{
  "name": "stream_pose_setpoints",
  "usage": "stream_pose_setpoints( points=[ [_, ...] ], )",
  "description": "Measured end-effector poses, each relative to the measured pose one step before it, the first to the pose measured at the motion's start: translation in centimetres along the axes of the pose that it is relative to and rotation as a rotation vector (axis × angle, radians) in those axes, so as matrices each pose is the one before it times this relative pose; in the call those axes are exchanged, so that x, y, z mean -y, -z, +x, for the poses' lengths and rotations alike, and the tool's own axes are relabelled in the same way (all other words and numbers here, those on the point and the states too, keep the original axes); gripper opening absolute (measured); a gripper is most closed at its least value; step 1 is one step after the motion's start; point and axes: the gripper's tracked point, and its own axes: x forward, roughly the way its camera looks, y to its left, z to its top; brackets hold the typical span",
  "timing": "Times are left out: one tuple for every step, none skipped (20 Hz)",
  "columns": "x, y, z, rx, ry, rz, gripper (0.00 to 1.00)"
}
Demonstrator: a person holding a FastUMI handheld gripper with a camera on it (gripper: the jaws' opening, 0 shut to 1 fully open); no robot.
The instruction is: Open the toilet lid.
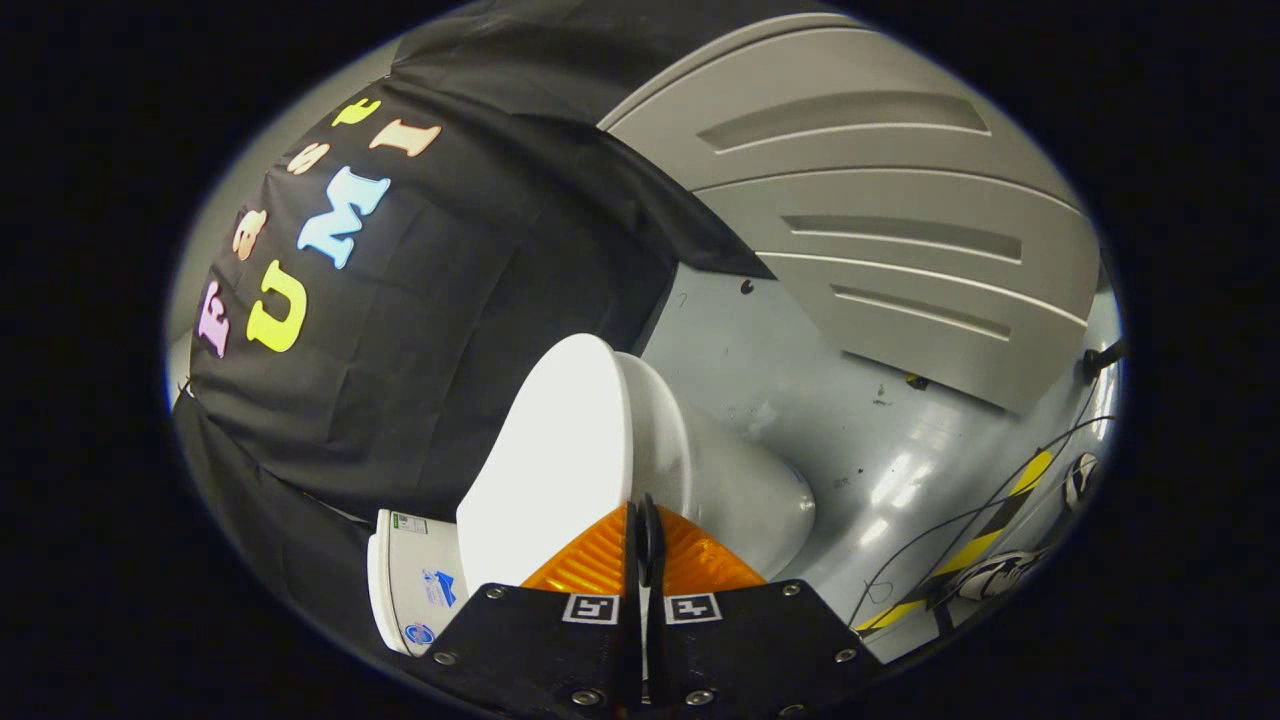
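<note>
Tongs (648,540) pressed together, orange fingers flank to flank, with only a thin dark seam between the pads. Cannot tell whether anything thin is caught in that seam.

Toilet lid (550,460) just ahead of the fingertips, toward 11 o'clock: a white oval slab already lifted off the bowl (740,490) and standing well away from it. Long axis running from the hinge end by the tank (405,585), at about 8 o'clock from the tongs, up to the free end at roughly 11 o'clock. Near edge of the lid dropping straight down behind the left finger's tip, so touching or all but touching there. Bowl spreading away toward 2 o'clock, a clear wedge of gap open between it and the lid.

Judging from that wedge, mostly done: lid looks close to upright, not yet leaning back on the tank. Remaining travel would seem to lie toward 9 o'clock, across the lid's face, away from the bowl. Worth pushing on the bowl-side face near the free end rather than near the hinge, for leverage. Risk, as a guess: smooth plastic slipping off the fingertips and dropping back toward the bowl.

Beyond, grey floor (800,400) at 1 o'clock, with loose cables (960,520) at 3 o'clock, well apart from the toilet.
</note>
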Motion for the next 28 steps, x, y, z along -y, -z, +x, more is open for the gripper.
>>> stream_pose_setpoints(
  points=[
    [-0.781, -0.344, -0.476, 0.01088, -0.00252, -0.02405, 0.02],
    [-0.853, -0.337, -0.575, 0.01428, -0.00297, -0.03052, 0.02],
    [-0.800, -0.371, -0.554, 0.01598, -0.00292, -0.03455, 0.02],
    [-0.838, -0.351, -0.426, 0.01424, -0.00126, -0.03911, 0.02],
    [-0.793, -0.393, -0.500, 0.01549, 0.00113, -0.03629, 0.02],
    [-0.760, -0.394, -0.398, 0.01120, 0.00269, -0.02720, 0.02],
    [-0.656, -0.439, -0.318, 0.01151, 0.00420, -0.01934, 0.02],
    [-0.718, -0.340, -0.348, 0.01101, 0.00470, -0.01725, 0.02],
    [-0.675, -0.395, -0.334, 0.01196, 0.00291, -0.01570, 0.02],
    [-0.652, -0.287, -0.371, 0.01090, 0.00056, -0.01422, 0.02],
    [-0.722, -0.380, -0.385, 0.01594, -0.00365, -0.01612, 0.02],
    [-0.868, -0.320, -0.439, 0.01240, -0.00962, -0.01746, 0.02],
    [-0.876, -0.565, -0.353, 0.02035, -0.01262, -0.02075, 0.02],
    [-0.821, -0.326, -0.357, 0.01324, -0.00994, -0.01924, 0.02],
    [-0.777, -0.406, -0.345, 0.01376, -0.00496, -0.02157, 0.02],
    [-0.683, -0.243, -0.330, 0.00982, 0.00076, -0.02017, 0.02],
    [-0.763, -0.458, -0.281, 0.01172, -0.00085, -0.01988, 0.02],
    [-0.897, -0.322, -0.361, 0.01214, -0.00228, -0.01907, 0.02],
    [-0.882, -0.299, -0.407, 0.01284, -0.00639, -0.02198, 0.02],
    [-0.953, -0.505, -0.411, 0.01842, -0.01073, -0.01997, 0.02],
    [-0.936, -0.603, -0.436, 0.02474, -0.01206, -0.00985, 0.02],
    [-0.870, -0.277, -0.186, 0.01771, -0.01046, -0.00502, 0.02],
    [-0.663, -0.268, -0.210, 0.01180, -0.00594, -0.00437, 0.02],
    [-0.566, -0.148, -0.193, 0.00972, -0.00412, -0.01061, 0.02],
    [-0.549, -0.204, -0.100, 0.00456, -0.00182, -0.02161, 0.02],
    [-0.106, 0.005, -0.032, 0.00160, 0.00634, -0.02990, 0.02],
    [-0.037, -0.023, -0.058, -0.00108, 0.01089, -0.03073, 0.02],
    [-0.046, -0.036, -0.060, 0.00333, 0.00915, -0.02952, 0.02]
  ],
)
